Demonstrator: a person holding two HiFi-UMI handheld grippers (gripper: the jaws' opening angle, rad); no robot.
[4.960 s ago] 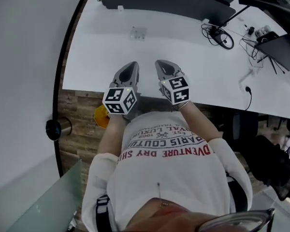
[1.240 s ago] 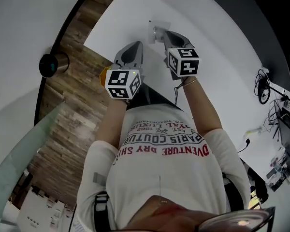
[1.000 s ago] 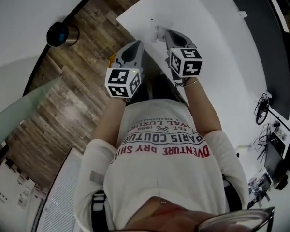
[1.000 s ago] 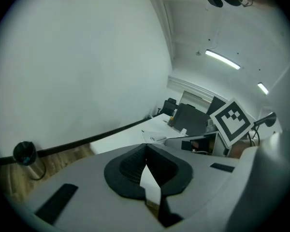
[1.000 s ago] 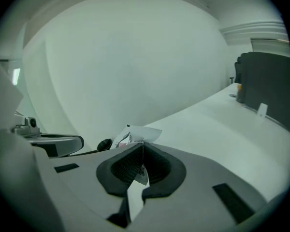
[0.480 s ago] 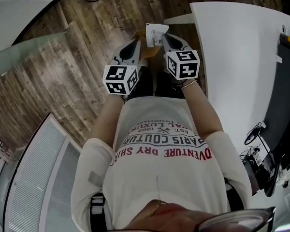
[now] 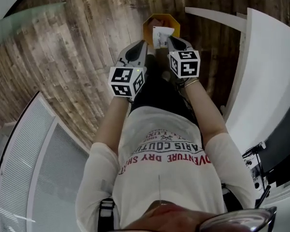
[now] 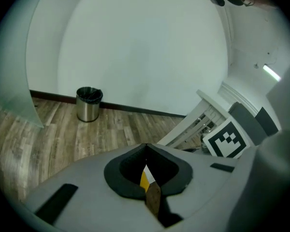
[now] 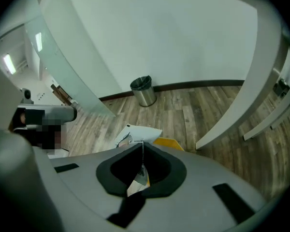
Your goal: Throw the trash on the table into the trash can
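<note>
left gripper (image 7: 140, 44) jaws together (empty), right gripper (image 7: 170, 40) jaws clamping one wrapper (image 7: 163, 34), one yellow bin (image 7: 152, 23)

White lettered T-shirt (image 7: 159, 178); grey grippers (image 7: 138, 47) with marker cubes (image 7: 127, 81).

Quick count: two tools, a left tool (image 7: 142, 44) and a right tool (image 7: 170, 40), one paper scrap (image 7: 162, 35), one yellow bin (image 7: 153, 22), one steel bin (image 8: 89, 105), one counter (image 7: 275, 71).

Arms extended forward; left tool (image 7: 142, 44) closed, right tool (image 7: 170, 39) clamped on trash (image 7: 162, 35).
</note>
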